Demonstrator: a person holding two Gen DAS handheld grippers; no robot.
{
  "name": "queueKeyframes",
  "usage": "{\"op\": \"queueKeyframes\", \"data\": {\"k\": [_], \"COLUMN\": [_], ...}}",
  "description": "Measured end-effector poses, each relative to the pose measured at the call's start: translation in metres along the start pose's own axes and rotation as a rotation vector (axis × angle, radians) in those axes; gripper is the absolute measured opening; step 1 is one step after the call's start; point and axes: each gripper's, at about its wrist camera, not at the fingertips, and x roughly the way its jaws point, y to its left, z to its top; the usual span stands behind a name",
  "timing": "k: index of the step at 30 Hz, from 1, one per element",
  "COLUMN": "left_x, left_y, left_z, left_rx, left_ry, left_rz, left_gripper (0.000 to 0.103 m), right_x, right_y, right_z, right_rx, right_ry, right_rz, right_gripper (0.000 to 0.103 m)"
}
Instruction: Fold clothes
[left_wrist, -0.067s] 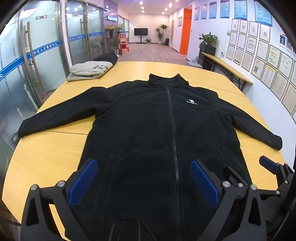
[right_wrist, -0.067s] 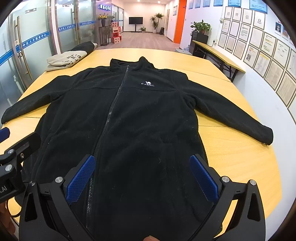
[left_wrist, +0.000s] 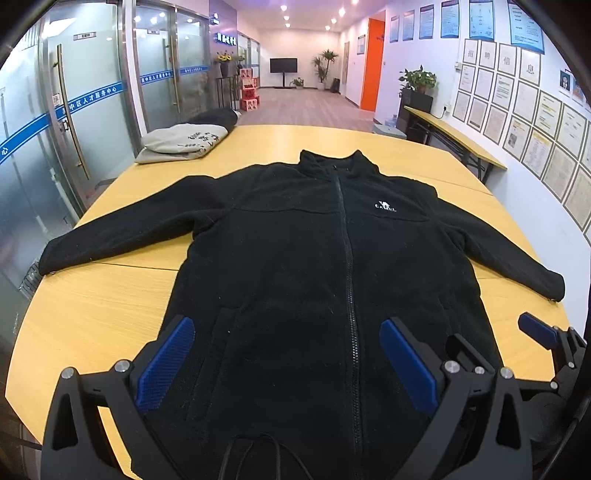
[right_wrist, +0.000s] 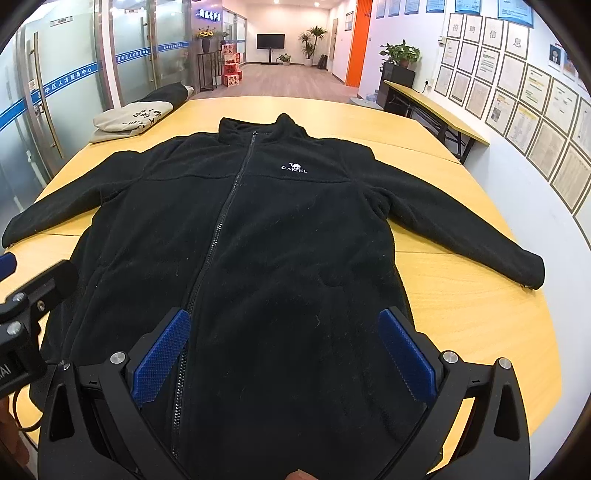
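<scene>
A black zip-up fleece jacket (left_wrist: 295, 266) (right_wrist: 280, 229) lies flat and face up on the yellow table (left_wrist: 99, 314) (right_wrist: 472, 314), both sleeves spread out to the sides, collar at the far end. My left gripper (left_wrist: 286, 339) hovers open above the hem, left of the zip. The right gripper (right_wrist: 284, 330) is open too, over the hem right of the zip. Neither holds cloth. Each gripper shows at the edge of the other's view: the right gripper (left_wrist: 539, 332), the left gripper (right_wrist: 33, 291).
A folded beige garment (left_wrist: 184, 142) (right_wrist: 133, 118) and a folded dark one (left_wrist: 218, 118) lie at the table's far left corner. Glass doors (left_wrist: 74, 129) stand to the left, a long bench (left_wrist: 454, 136) and a wall of framed papers to the right.
</scene>
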Motion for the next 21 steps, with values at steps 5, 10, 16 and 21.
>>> {"op": "queueKeyframes", "data": {"k": [5,10,16,21], "left_x": [-0.004,-0.007,-0.011,-0.012], "left_y": [0.001,0.001,0.003,0.009], "left_z": [-0.001,-0.002,-0.005,-0.006], "left_rx": [0.004,0.008,0.005,-0.006], "left_ry": [-0.015,-0.029,-0.033,-0.024], "left_rz": [0.008,0.016,0.015,0.006], "left_gripper": [0.103,0.103,0.103,0.103], "right_x": [-0.003,-0.006,-0.012,-0.013], "right_y": [-0.002,-0.003,-0.002,0.002], "right_z": [0.001,0.002,0.001,0.000], "right_rx": [-0.001,-0.001,0.001,-0.007], "right_ry": [-0.001,-0.003,-0.019,-0.014], "right_rz": [-0.004,-0.009,-0.013,-0.011], "right_gripper": [0.103,0.103,0.103,0.103]}}
